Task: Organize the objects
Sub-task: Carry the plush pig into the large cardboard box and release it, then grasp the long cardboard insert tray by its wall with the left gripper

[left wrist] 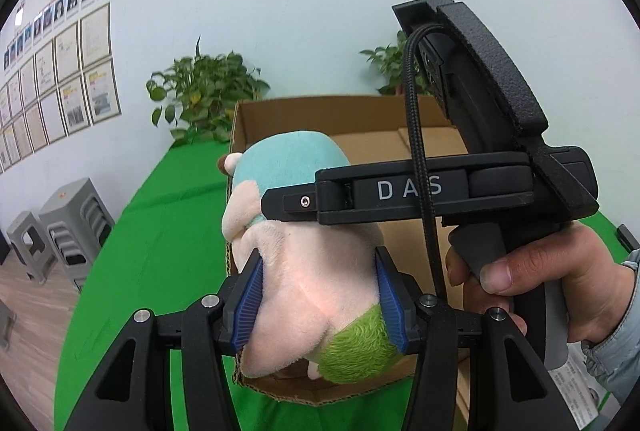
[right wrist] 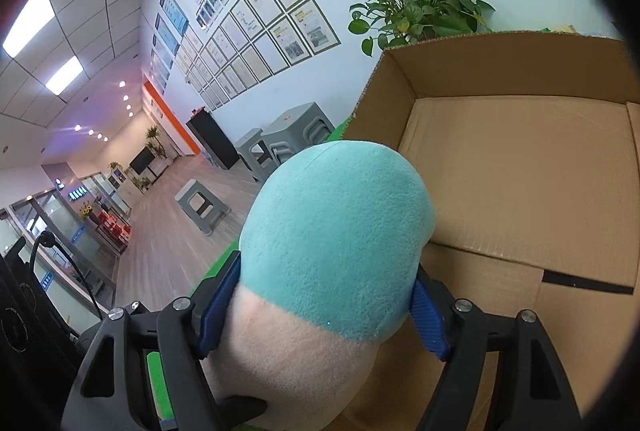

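Observation:
A plush toy [left wrist: 304, 263] with a pink body, teal head and green bottom is held by both grippers over the left edge of an open cardboard box [left wrist: 372, 147]. My left gripper [left wrist: 320, 295] is shut on the toy's lower body. My right gripper [right wrist: 324, 307] is shut on the toy's head [right wrist: 340, 231]; its black body [left wrist: 460, 187] shows in the left wrist view, coming in from the right. In the right wrist view the box [right wrist: 520, 171] has a bare floor.
The box stands on a green-covered table [left wrist: 160, 231]. Potted plants [left wrist: 208, 91] stand behind the box by the white wall. Grey stools [left wrist: 68, 227] stand on the floor to the left of the table.

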Demonstrator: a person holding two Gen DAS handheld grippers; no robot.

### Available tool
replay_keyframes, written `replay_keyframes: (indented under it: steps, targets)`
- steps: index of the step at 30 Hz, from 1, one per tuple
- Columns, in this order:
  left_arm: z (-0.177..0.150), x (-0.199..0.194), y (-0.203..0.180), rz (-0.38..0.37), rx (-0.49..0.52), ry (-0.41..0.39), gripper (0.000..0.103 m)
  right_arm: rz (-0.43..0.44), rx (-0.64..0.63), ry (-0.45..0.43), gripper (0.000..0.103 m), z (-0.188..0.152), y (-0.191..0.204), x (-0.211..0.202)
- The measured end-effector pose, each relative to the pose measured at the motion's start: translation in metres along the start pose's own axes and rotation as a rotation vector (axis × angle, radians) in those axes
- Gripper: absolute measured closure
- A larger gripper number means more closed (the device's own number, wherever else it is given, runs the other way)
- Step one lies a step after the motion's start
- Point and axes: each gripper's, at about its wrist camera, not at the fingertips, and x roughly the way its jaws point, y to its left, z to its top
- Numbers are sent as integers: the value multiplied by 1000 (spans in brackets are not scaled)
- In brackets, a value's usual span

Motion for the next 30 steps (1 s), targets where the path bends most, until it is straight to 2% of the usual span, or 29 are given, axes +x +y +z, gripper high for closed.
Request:
replay_keyframes:
  steps: [5,9,13,16,19,21,24,28,30]
  targets:
    - [-32,22,31,1,-53,59,45,-20,15,45,27,-11,-16,20]
    - [-54,9,40,-10,-88,65,45,2,38,56,24,-15,-26,20]
    - [-60,-12,51,-21,-138,45,45,-20,49,88,10,-15,-26,20]
    - [-69,-16,54,1,-124,45,45,-37,76,64,7,-19,-29,10]
    - [-90,-39,43,9,-125,54,45,-56,103,-15,1,-22,-29,-21]
    - [-103,-56,38,15,-127,43,35,-68,99,-64,1,-24,-25,-50]
    - [-117,-84,26,31,-123,13,32,-108,99,-125,1,-37,-14,-101]
    - [-118,-114,22,24,-116,-48,27,-192,52,-168,1,-75,11,-160]
    - [-122,-130,21,21,-121,-67,19,-221,34,-171,1,-106,21,-182]
